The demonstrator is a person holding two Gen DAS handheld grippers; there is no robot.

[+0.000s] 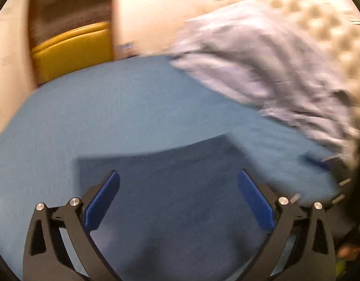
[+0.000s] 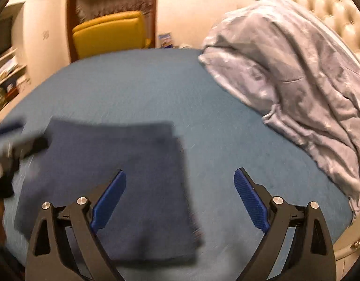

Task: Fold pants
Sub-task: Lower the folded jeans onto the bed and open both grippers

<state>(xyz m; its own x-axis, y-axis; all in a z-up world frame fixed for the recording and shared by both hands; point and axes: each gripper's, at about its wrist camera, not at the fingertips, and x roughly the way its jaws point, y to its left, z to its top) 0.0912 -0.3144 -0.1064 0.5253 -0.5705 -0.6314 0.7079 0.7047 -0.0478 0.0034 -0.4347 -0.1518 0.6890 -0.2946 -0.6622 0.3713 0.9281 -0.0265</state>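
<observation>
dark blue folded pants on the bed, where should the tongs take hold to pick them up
Probably the near right corner of the dark blue folded fabric pants: layered edges lie stacked there on the blue bed sheet. Come in low from the right with the open right tongs, sliding one finger under the stack.

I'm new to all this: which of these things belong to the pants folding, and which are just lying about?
Part of the job:
- folded dark pants
- left gripper, open
- right gripper, open

Just lying about:
- crumpled pale duvet
- yellow chair
- tufted headboard

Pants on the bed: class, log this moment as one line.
pants: folded, flat on bed | left gripper: open, empty | right gripper: open, empty
</observation>
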